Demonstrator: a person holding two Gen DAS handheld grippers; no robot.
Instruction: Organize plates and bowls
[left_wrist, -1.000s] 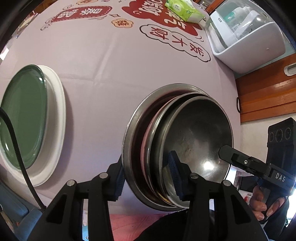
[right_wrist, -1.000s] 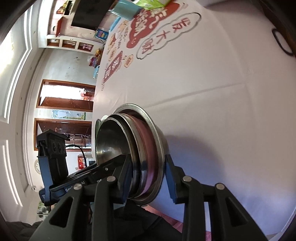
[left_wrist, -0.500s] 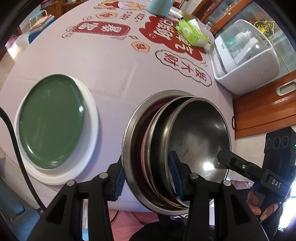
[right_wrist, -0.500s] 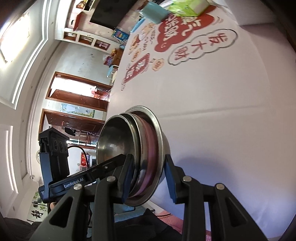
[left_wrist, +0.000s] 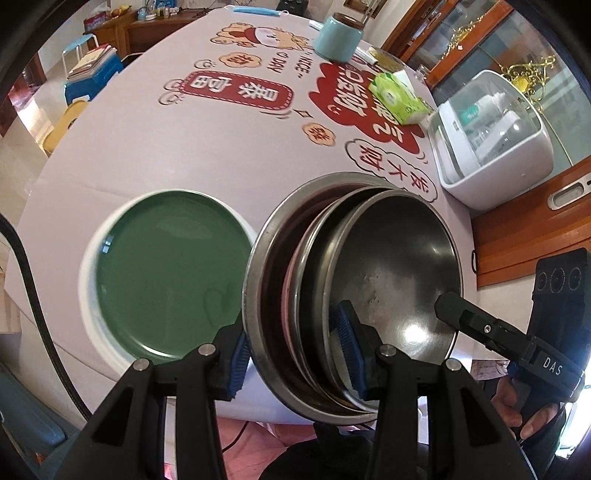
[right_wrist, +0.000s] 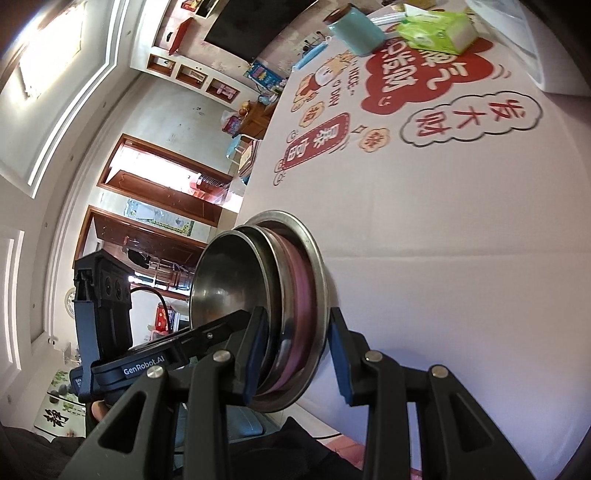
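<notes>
Nested round steel bowls, glossy green plate, white rim

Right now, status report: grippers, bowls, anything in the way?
Left gripper and right gripper both clamped on nested stainless-steel bowl stack, held tilted above table. Green plate on white plate sits beside. Nothing blocking.

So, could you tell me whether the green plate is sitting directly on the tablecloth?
No, the green plate rests on top of a larger white plate, whose rim rings it on the tablecloth.

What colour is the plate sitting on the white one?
Dark green plate on the white plate; clearest in the left wrist view.
</notes>
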